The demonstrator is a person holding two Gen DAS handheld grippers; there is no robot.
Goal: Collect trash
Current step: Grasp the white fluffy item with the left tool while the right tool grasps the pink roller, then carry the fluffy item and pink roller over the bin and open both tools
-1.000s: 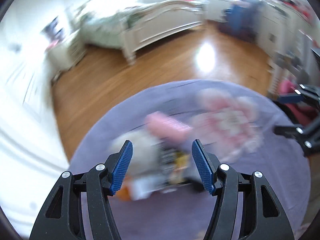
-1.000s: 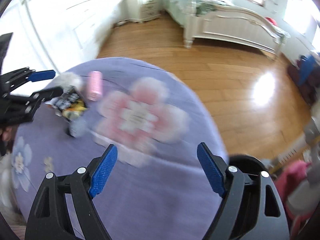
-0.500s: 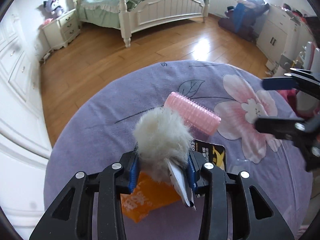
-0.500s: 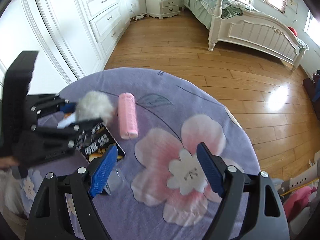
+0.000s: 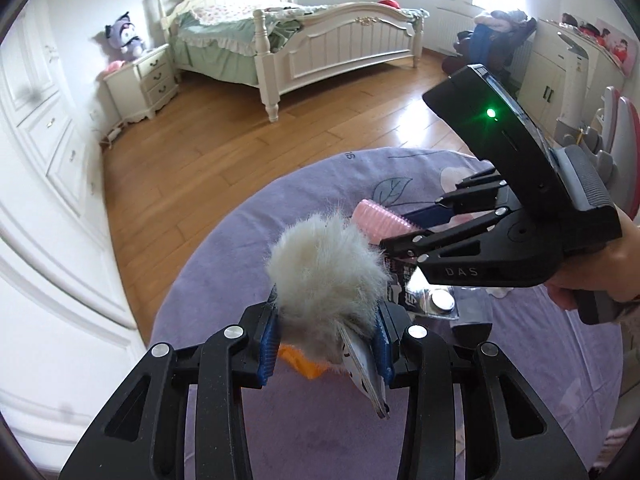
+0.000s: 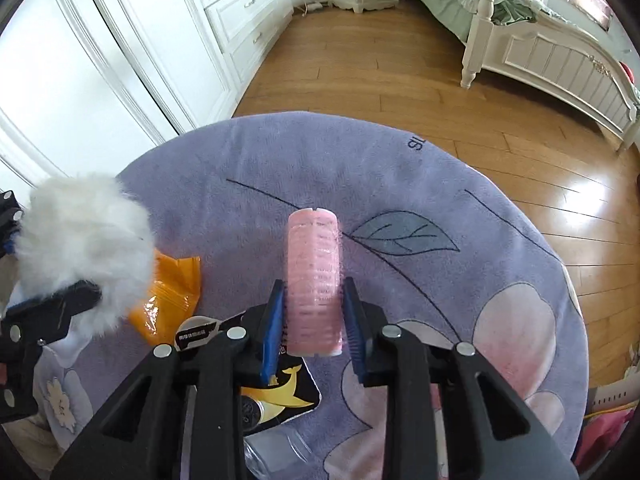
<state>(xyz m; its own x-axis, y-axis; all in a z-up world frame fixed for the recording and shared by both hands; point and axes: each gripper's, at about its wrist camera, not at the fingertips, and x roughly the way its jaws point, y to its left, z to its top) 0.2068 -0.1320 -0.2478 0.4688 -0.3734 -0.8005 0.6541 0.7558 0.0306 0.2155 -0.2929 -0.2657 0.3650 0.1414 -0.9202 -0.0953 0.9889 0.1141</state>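
In the left wrist view my left gripper [image 5: 326,344] is shut on a white fluffy pom-pom [image 5: 324,264] with a grey card tag [image 5: 362,372] hanging from it. It hangs just above an orange wrapper [image 5: 298,360] on the round purple rug [image 5: 224,280]. In the right wrist view my right gripper [image 6: 314,320] points steeply down with its jaws closing. The pink hair roller [image 6: 314,272] lies lengthwise between its blue pads [image 6: 274,320], which touch both its sides. The pom-pom [image 6: 84,240] shows at the left of that view.
A black packet with a gold whale [image 6: 280,392] and a clear plastic piece [image 6: 280,452] lie under the right gripper. A button-cell blister pack [image 5: 434,300] lies beside the pom-pom. A hand [image 5: 600,268] holds the right gripper. Wood floor, a white bed [image 5: 320,48] and wardrobes [image 6: 120,60] surround the rug.
The right gripper swung left and down over the pink roller and its jaws came in onto it. The left gripper closed on the pom-pom and shifted a little with it.
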